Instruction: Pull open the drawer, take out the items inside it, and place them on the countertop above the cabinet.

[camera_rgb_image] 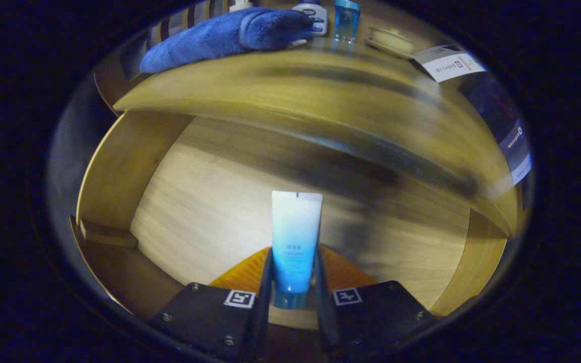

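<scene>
Bathroom-like booth; towel (230,38), toiletry bottles (346,20) on wooden countertop (321,96).

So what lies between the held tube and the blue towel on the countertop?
In the gripper view, the gripper is shut on the tube. Between it and the towel lie bare drawer floor and the countertop.

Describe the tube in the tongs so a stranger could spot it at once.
Start at the open wooden drawer below the countertop. Over its floor the tongs are shut on a tube, cap end nearest the camera. Unlike the blue towel and bottles above, it is a flat squeeze tube fading from white to blue.
</scene>
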A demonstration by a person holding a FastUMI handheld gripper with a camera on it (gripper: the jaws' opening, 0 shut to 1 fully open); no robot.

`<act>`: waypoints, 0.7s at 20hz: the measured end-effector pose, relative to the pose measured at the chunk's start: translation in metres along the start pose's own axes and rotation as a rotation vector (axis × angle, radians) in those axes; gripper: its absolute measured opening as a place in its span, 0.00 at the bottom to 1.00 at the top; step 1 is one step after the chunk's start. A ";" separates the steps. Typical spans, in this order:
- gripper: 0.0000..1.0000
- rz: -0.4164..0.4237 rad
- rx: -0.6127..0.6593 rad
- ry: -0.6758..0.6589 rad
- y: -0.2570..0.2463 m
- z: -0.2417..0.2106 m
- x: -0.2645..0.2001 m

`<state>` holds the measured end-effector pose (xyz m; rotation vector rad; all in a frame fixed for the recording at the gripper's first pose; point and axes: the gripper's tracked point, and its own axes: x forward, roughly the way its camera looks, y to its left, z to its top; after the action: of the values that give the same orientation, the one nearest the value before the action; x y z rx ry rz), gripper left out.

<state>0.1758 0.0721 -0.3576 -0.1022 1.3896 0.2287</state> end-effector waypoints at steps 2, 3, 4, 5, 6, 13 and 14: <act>0.41 -0.010 -0.009 -0.028 -0.002 0.003 0.000; 0.41 0.001 -0.002 -0.048 -0.001 0.006 -0.004; 0.41 0.021 0.017 -0.066 0.000 0.011 -0.009; 0.41 0.048 0.034 -0.082 0.002 0.014 -0.015; 0.41 0.080 0.049 -0.097 0.005 0.016 -0.022; 0.41 0.175 0.052 -0.257 0.014 0.020 -0.094; 0.41 0.177 0.055 -0.293 0.014 0.026 -0.101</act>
<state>0.1811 0.0805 -0.2525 0.0979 1.1121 0.3384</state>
